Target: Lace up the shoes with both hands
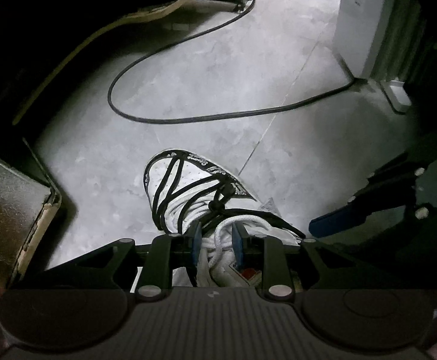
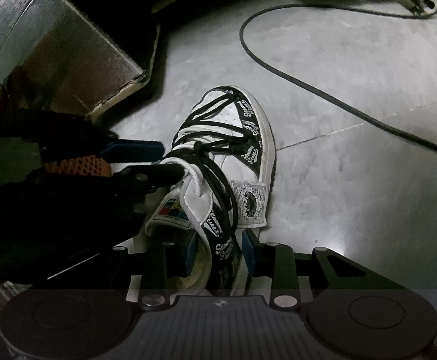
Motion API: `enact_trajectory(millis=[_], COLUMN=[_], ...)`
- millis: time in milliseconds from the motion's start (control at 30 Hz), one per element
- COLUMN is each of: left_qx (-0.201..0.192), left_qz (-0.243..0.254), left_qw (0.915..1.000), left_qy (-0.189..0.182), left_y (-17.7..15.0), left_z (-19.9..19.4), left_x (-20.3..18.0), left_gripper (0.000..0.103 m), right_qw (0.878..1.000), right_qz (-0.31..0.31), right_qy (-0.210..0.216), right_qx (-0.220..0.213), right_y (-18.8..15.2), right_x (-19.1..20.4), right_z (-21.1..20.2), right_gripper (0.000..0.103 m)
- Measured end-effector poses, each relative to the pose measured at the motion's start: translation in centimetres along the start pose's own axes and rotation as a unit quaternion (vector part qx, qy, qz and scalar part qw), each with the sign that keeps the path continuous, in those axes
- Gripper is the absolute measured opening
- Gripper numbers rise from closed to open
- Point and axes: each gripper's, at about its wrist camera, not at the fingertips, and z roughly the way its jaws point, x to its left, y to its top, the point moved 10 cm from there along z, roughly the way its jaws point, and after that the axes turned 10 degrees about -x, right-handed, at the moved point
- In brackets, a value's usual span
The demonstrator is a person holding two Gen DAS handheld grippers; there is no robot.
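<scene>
White-and-black high-top shoe [image 2: 236, 138] on grey floor [image 2: 353, 180], toe pointing away from both grippers.

My left gripper [image 1: 215, 240] is nearer the work, jaws part-open around white lace [image 1: 218, 240] at the tongue; pad contact I cannot tell. My right gripper [image 2: 218, 249] straddles the black collar [image 2: 224, 249], jaws fairly wide, seemingly gripping it. Shoe's long axis runs straight ahead.

White high-top shoe [image 2: 242, 138] with black printed trim, upright on pale floor, toe pointing away; white laces [image 1: 218, 240] bunched at tongue, black laces [image 2: 206, 120] criss-crossed loosely.
</scene>
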Motion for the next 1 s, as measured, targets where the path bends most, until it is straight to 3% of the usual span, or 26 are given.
enact_trajectory(millis=[67,100,133,167,333,667,1000], left_qx=[0.001,0.001,-0.001,-0.003,-0.009,-0.029,-0.044], left_qz=[-0.007,-0.018,-0.034,-0.055,-0.125,-0.217,-0.265], left_qw=[1.0000,0.9998,0.9994,0.9984,0.9920,0.9754,0.9629], left_qy=[0.004,0.003,-0.002,-0.012,-0.019,-0.024,-0.024], left_y=[0.0,0.0,0.0,0.0,-0.7,-1.3,-1.7], left_z=[0.4,0.6,0.6,0.7,0.6,-0.1,-0.5], left_x=[0.2,0.3,0.4,0.5,1.6,2.9,3.6], left_gripper=[0.024,0.020,0.008,0.006,0.005,0.005,0.005], right_qw=[1.000,1.000,1.000,1.000,0.998,0.992,0.992], right_qz=[-0.007,-0.009,-0.013,-0.021,-0.058,-0.118,-0.123], right_qy=[-0.002,-0.003,-0.003,-0.005,-0.011,-0.022,-0.025], right_qx=[-0.001,-0.001,-0.001,-0.001,-0.013,-0.039,-0.030], right_y=[0.0,0.1,0.1,0.1,0.4,1.2,0.9], right_x=[0.1,0.1,0.2,0.3,0.9,2.0,1.8], right_z=[0.0,0.0,0.0,0.1,0.0,0.0,0.5], right_gripper=[0.037,0.037,0.037,0.037,0.037,0.037,0.036])
